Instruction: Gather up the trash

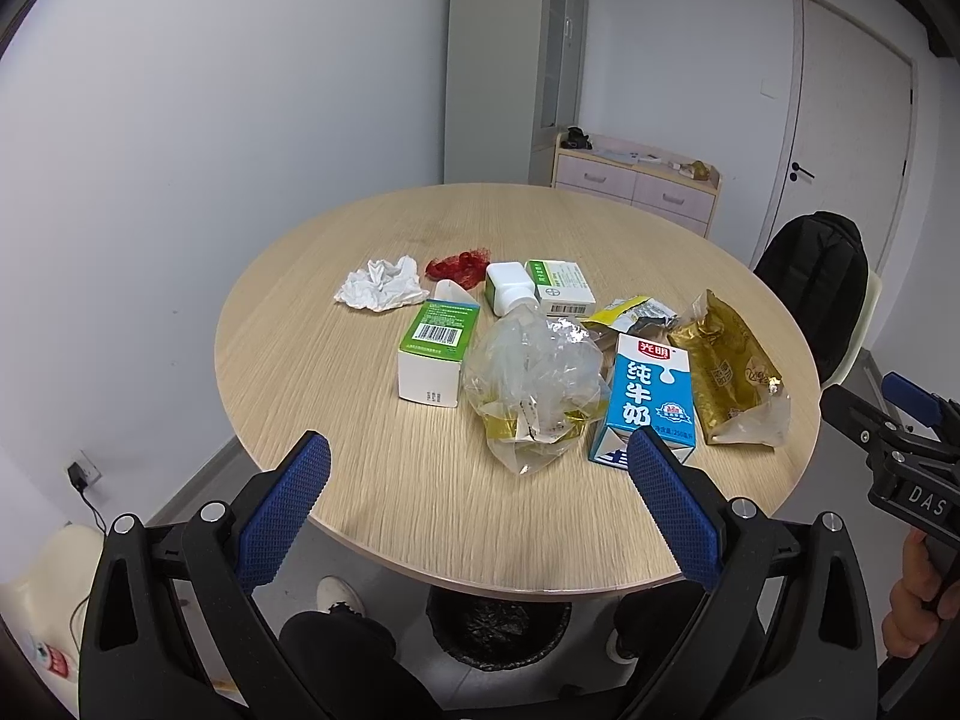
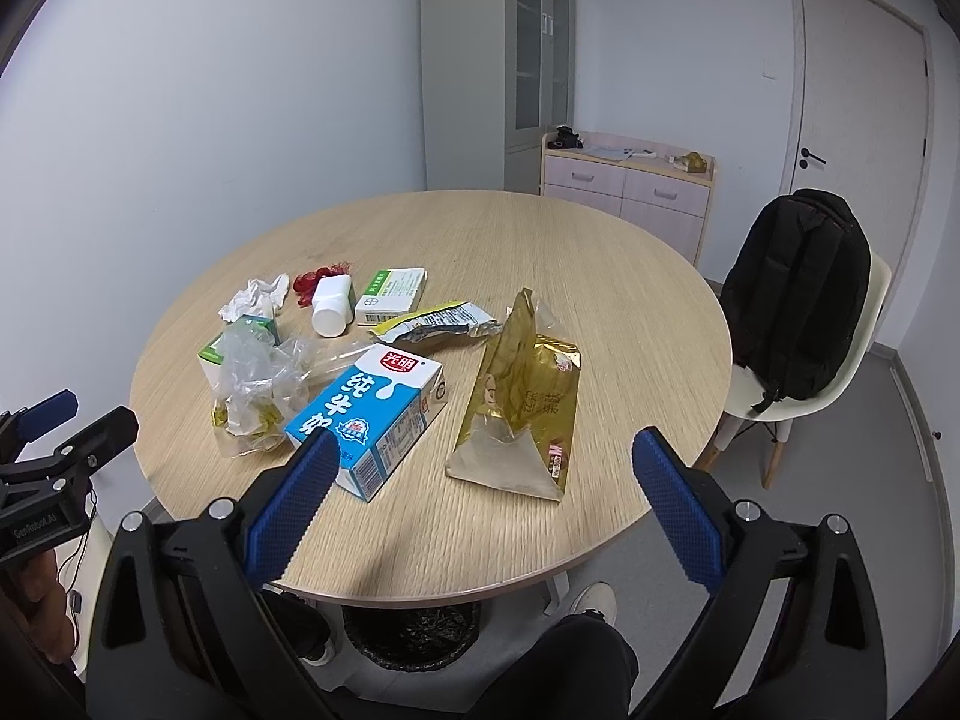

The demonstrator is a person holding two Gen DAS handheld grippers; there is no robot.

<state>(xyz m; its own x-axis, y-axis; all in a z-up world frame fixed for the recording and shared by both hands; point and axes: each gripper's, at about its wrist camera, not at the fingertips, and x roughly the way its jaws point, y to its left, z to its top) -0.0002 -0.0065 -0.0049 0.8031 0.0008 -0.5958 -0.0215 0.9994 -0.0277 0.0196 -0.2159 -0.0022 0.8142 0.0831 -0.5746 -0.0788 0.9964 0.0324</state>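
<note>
While I hold both grippers above the near edge of the round, pale wood-grain table (image 1: 372,498), the trash lies scattered across its middle, untouched. My left gripper (image 1: 477,504) has its jaws wide apart, the blue knurled pads empty; my right gripper (image 2: 480,501) is the same, spread and holding nothing.

Nearest my left gripper sits a crinkled clear plastic bag (image 1: 534,384) with yellowish scraps inside, soft and shapeless, touching a blue-and-white milk carton (image 1: 651,396) lying on its side. Just right of the carton is a glossy gold foil snack bag (image 1: 729,372), torn open and creased. Left of the plastic bag lies a green-and-white cardboard box (image 1: 435,348). Farther back lie a crumpled white tissue (image 1: 381,285), a scrap of red mesh (image 1: 459,267), a white plastic bottle (image 1: 507,285) on its side, a flat green-and-white medicine box (image 1: 561,288) touching it, and a flattened yellow wrapper (image 1: 630,312).

Under the near rim of the table stands a black-lined trash bin (image 1: 498,630), partly hidden by the tabletop, between the legs of the seated person, whose white shoe (image 1: 339,597) shows beside it. To the right, a black backpack (image 2: 798,294) rests on a cream moulded chair (image 2: 840,384). Against the far wall stand a pink-fronted drawer unit (image 2: 627,192), a tall grey cabinet (image 2: 522,60) and a white door (image 2: 864,78).
</note>
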